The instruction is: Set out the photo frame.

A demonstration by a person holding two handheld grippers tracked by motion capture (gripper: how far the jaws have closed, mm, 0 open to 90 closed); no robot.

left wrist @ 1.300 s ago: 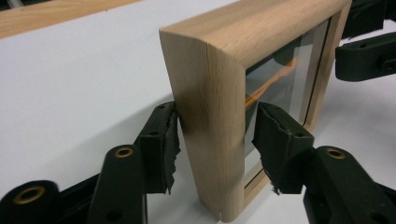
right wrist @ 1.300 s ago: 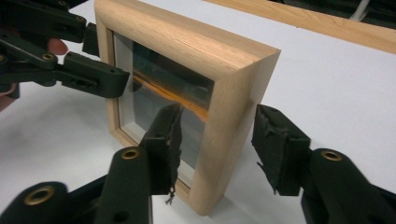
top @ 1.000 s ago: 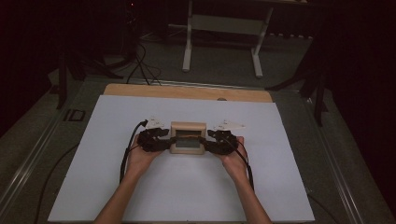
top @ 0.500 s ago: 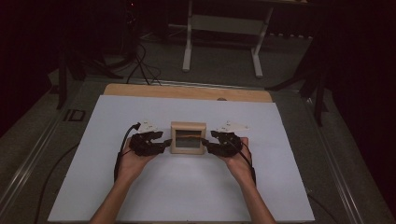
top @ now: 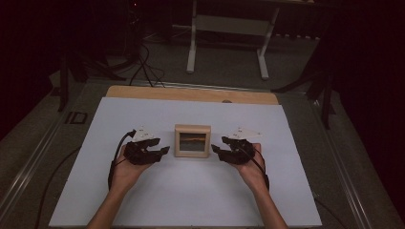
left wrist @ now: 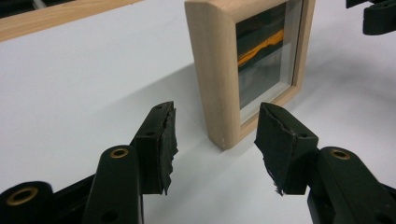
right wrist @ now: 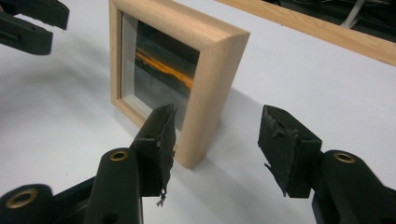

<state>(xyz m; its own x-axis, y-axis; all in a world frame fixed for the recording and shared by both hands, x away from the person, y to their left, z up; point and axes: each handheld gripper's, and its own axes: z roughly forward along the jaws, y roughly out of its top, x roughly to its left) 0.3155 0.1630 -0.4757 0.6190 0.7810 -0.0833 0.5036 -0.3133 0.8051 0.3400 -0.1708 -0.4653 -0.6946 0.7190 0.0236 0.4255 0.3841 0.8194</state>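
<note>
A small light-wood picture frame (top: pixel 192 141) with a dark picture and an orange streak stands upright in the middle of the white table top (top: pixel 191 200). My left gripper (top: pixel 162 151) lies a short way off its left side, open and empty. My right gripper (top: pixel 216 150) is just off its right side; its jaws have just been opening and nothing is between them. In the left gripper view the frame (left wrist: pixel 219 70) stands just beyond the open left gripper (left wrist: pixel 217 114). The right gripper view has the frame's corner (right wrist: pixel 205 79) close ahead of the right gripper (right wrist: pixel 218 113).
A wooden strip (top: pixel 191 94) runs along the table's far edge. Beyond it stand a white-legged stand (top: pixel 227 28) and loose cables (top: pixel 143 67) on the dark floor. A cable (top: pixel 112 164) trails from my left gripper.
Both hands have drawn outward, away from the frame's sides. The frame stays upright in the same place, free of both grippers.
</note>
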